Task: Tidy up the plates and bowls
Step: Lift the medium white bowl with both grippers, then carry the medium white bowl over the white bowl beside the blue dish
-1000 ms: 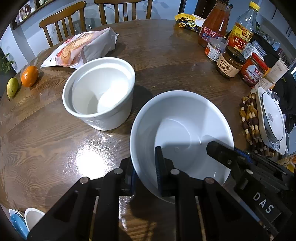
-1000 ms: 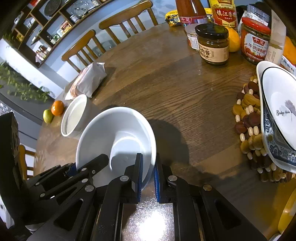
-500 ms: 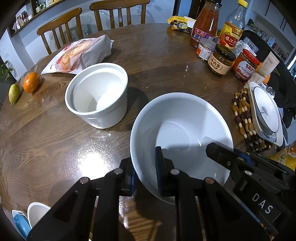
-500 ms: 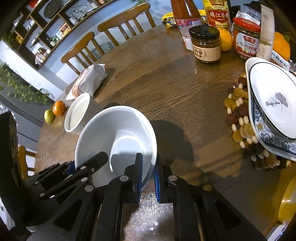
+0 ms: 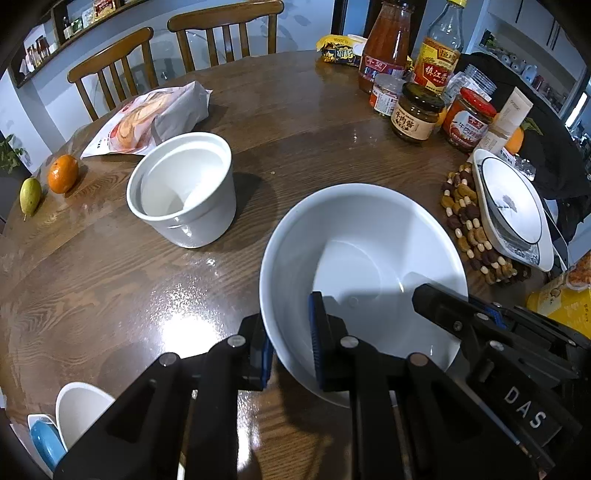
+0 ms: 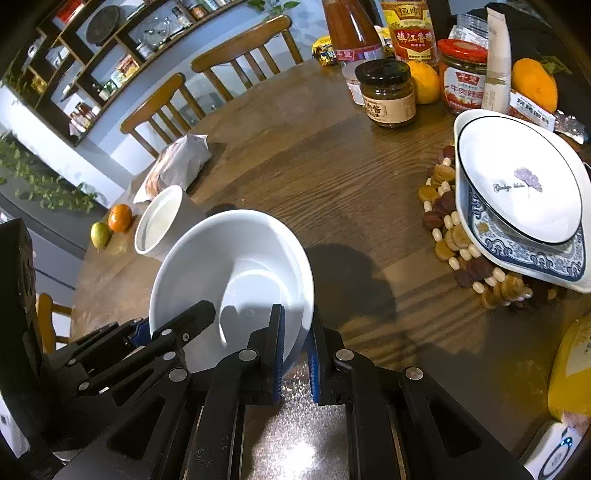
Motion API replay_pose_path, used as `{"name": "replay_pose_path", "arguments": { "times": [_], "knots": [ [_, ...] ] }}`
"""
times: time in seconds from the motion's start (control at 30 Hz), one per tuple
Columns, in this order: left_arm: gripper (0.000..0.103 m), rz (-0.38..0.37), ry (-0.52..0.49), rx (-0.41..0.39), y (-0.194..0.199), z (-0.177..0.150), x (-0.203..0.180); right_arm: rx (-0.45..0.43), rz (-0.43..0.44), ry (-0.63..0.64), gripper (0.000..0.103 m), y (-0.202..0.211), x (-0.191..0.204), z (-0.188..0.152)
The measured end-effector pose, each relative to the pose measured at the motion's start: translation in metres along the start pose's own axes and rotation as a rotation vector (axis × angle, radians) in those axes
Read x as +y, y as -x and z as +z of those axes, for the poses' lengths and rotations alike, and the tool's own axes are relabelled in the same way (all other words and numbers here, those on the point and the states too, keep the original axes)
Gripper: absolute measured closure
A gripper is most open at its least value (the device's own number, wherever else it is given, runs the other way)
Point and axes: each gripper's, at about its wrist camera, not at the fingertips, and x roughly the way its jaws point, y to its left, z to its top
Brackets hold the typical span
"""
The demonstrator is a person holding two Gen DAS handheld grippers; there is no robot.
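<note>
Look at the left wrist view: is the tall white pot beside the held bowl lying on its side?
No. The tall white pot stands upright on the wooden table, its open mouth facing up.

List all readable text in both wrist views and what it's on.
"DAS": right gripper body.
"镇江香": vinegar bottle label.
"牛肉酱": dark-lidded jar label.
"牛肉": red-lidded jar label; the rest is blurred.
Script under the leaf on the round plate: too small.
Sauce bottle and snack packet: blurred.

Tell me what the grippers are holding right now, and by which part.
Both hold the wide white bowl by its rim: left gripper on one side, right gripper on the opposite side.
</note>
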Motion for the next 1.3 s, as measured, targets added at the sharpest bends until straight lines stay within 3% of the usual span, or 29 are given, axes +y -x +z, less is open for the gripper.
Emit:
{"name": "replay_pose_path", "arguments": {
  "times": [1.3],
  "knots": [
    [0.088, 0.043, -0.001, -0.039, 0.043, -0.049, -0.028, -0.028, 0.025, 0.051, 0.09, 0.05, -0.005, -0.047]
  ]
}}
